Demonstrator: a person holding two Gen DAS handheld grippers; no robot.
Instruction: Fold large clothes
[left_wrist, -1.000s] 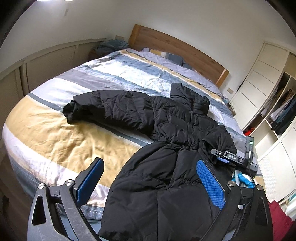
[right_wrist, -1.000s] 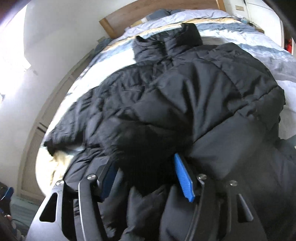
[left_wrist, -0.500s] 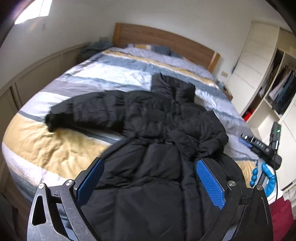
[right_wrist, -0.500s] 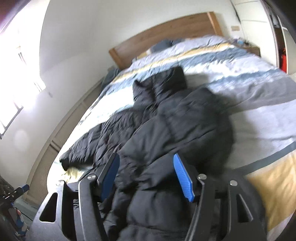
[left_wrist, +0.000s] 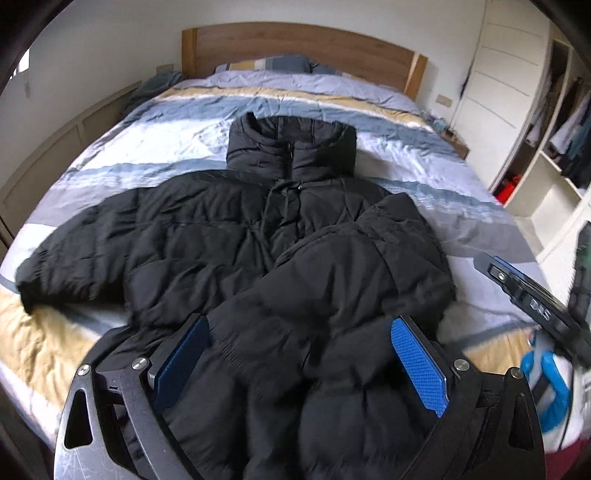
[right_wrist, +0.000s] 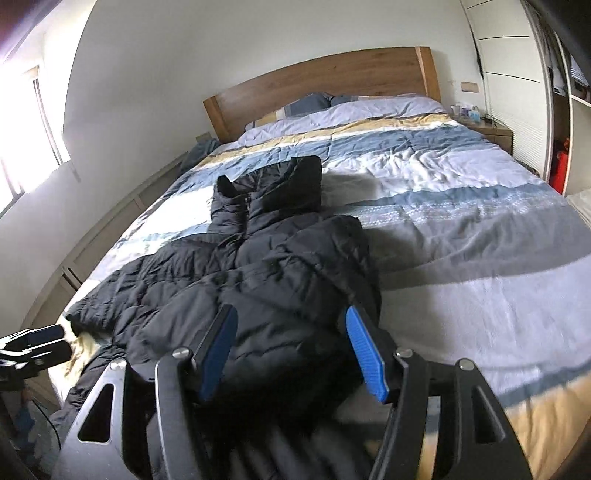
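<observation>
A black puffer jacket (left_wrist: 229, 254) lies front up on the striped bed (left_wrist: 155, 147), collar toward the headboard. Its right sleeve is folded in over the chest (left_wrist: 351, 273); its left sleeve (left_wrist: 62, 266) stretches out to the left. My left gripper (left_wrist: 303, 350) is open just above the jacket's lower body, holding nothing. My right gripper (right_wrist: 291, 350) is open above the jacket's folded right side (right_wrist: 295, 273), holding nothing. The right gripper also shows in the left wrist view (left_wrist: 532, 295) at the right edge.
A wooden headboard (left_wrist: 295, 48) and pillows (left_wrist: 266, 64) are at the far end. White wardrobes with open shelves (left_wrist: 546, 122) stand on the right. A nightstand (right_wrist: 491, 129) sits by the bed's far right corner. A window (right_wrist: 22, 122) is on the left wall.
The right gripper let go of the right sleeve, now folded on the chest, and drew back. The left gripper swung to the right, over the jacket's lower body.
</observation>
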